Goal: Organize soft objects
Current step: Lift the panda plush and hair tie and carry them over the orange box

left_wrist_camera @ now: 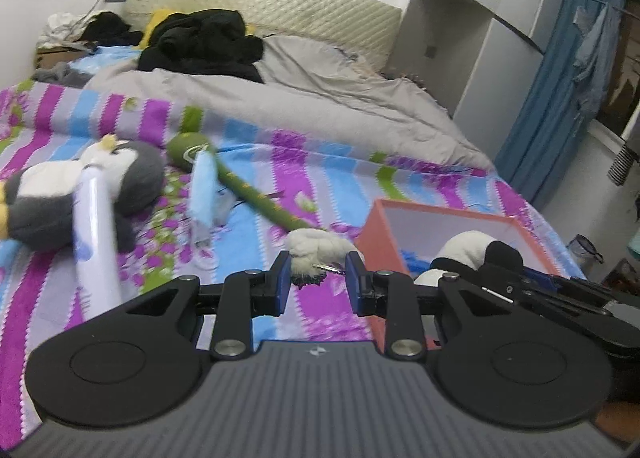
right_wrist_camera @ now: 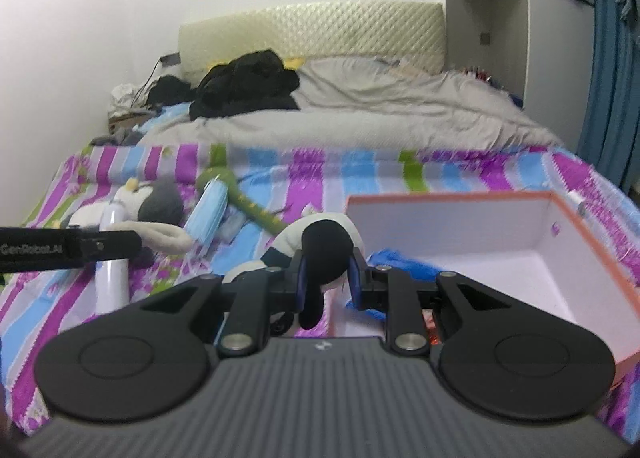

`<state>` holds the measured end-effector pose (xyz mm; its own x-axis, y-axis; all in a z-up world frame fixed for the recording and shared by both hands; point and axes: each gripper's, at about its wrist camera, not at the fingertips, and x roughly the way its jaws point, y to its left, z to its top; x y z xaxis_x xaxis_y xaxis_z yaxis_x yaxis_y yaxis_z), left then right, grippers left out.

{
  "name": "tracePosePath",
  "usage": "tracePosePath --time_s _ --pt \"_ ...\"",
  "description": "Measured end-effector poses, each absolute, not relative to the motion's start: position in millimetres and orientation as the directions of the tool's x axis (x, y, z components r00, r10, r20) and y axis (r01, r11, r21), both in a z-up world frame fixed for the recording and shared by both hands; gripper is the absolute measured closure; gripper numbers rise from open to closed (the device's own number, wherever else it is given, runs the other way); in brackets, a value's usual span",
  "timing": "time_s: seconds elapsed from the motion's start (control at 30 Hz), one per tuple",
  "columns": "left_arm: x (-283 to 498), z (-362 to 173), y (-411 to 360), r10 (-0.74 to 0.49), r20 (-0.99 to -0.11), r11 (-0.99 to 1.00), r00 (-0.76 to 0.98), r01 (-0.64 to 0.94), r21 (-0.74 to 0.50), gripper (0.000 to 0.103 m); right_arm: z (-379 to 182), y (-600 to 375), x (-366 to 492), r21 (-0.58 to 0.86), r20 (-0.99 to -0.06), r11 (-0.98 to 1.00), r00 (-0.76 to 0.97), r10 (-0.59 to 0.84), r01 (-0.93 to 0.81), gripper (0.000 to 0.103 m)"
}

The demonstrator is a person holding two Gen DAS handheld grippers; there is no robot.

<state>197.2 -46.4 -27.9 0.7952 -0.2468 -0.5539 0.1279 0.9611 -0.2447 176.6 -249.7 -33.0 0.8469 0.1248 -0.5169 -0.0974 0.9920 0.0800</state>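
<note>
While hidden elsewhere, right wrist shows jaws gripping panda plush (right_wrist_camera: 320,254).

White walls, cream quilted headboard (left_wrist_camera: 280,5), grey wardrobe (left_wrist_camera: 480,17), blue curtain (left_wrist_camera: 560,97)

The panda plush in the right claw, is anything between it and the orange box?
Nothing visible blocks it. The right claw is shut on the panda plush at its black limb, right beside the orange box. The box is open-topped, holding only something blue near its front corner.
</note>
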Motion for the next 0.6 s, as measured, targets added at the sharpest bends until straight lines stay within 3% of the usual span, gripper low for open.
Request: tracePosePath --time_s 0.4,0.6 --pt "250 4 -114 -0.370 -0.565 0.928 0.738 0.262 -0.264 0.070 3 -301 189 0.013 -0.489 0.999 0.871 0.041 -0.040 0.079" --pt "281 4 -159 -0.398 -0.615 0.916 0.681 0.334 -0.223 0.070 0 -344 213 0.054 -0.580 0.999 0.814 0.026 0.007 0.079"
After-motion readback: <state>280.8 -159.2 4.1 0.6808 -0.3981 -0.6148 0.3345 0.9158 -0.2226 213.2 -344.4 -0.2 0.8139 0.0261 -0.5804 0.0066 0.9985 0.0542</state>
